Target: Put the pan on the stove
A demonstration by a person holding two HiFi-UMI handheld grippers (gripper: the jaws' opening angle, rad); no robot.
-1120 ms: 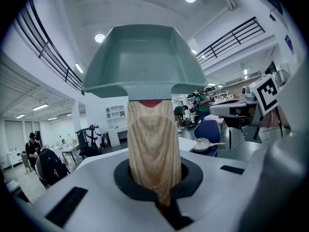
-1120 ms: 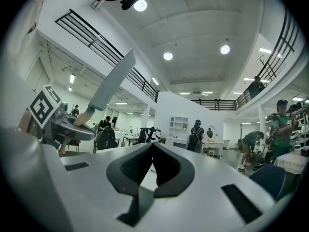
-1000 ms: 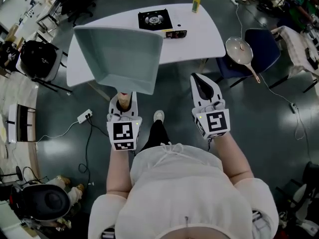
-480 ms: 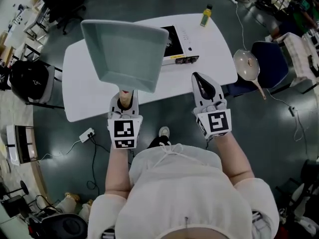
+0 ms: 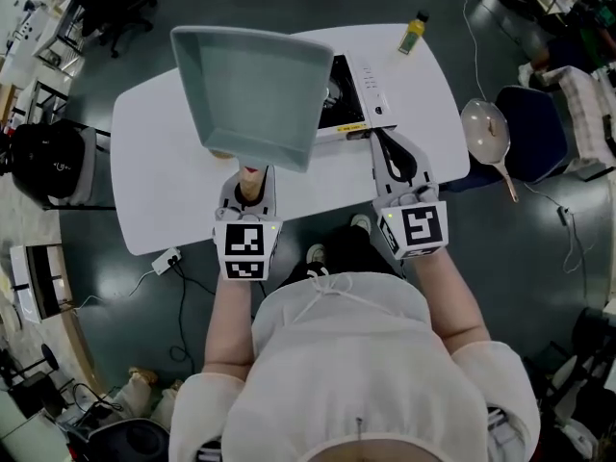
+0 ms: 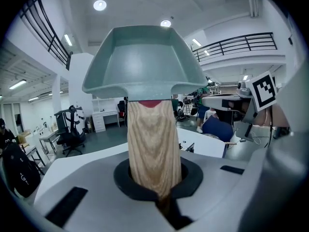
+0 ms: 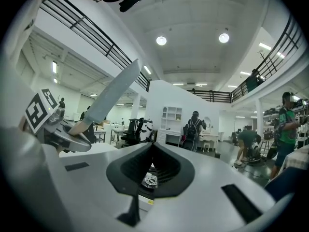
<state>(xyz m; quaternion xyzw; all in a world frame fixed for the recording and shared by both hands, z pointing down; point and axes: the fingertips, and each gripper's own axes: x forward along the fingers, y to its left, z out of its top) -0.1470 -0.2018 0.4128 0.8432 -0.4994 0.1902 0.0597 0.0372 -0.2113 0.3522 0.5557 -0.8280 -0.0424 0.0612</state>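
Note:
A square grey-green pan (image 5: pixel 255 94) with a wooden handle (image 5: pixel 252 175) hangs in the air above the white table (image 5: pixel 154 162). My left gripper (image 5: pixel 251 183) is shut on that handle, and the left gripper view shows the handle (image 6: pixel 153 144) clamped between the jaws with the pan (image 6: pixel 147 57) tilted upward. In the head view the pan hides the left part of the portable stove (image 5: pixel 354 99). My right gripper (image 5: pixel 387 150) is shut and empty at the table's near edge, just in front of the stove. The stove's burner (image 7: pixel 149 180) shows through the right gripper's (image 7: pixel 150 146) closed jaws.
A yellow bottle (image 5: pixel 414 32) stands at the table's far right corner. A round pan (image 5: pixel 484 131) lies on a blue chair (image 5: pixel 534 128) to the right of the table. A power strip (image 5: pixel 166 258) and cable lie on the floor at the left.
Both grippers and the person have moved forward to the table. The pan, earlier short of the table, now hangs over it and covers part of the stove.

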